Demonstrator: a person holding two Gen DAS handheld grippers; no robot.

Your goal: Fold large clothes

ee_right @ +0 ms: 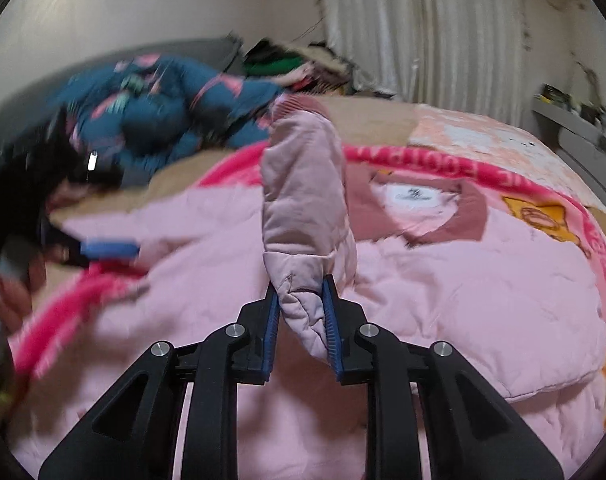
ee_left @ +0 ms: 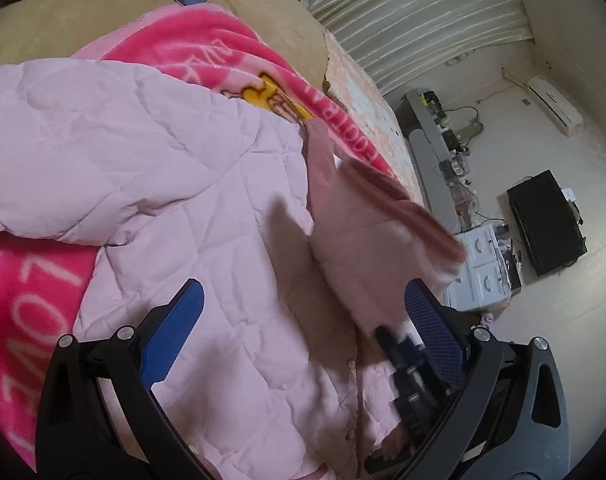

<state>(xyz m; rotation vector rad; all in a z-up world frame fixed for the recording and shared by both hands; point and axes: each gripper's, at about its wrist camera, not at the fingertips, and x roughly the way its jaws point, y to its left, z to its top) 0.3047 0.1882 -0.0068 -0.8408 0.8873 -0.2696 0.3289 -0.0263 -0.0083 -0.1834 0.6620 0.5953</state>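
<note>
Pink jacket (ee_right: pixel 443 280) flat on blanket (ee_right: pixel 543 184), sleeve (ee_right: pixel 303 200) clamped in right gripper (ee_right: pixel 303 312)

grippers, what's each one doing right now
left gripper: open, holding nothing, over the pink jacket.
right gripper: shut on the jacket's sleeve.

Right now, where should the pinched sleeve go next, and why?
Probably carry the sleeve across onto the jacket front. The right gripper is shut on it and it stands lifted, while the left gripper is open over the jacket.
</note>
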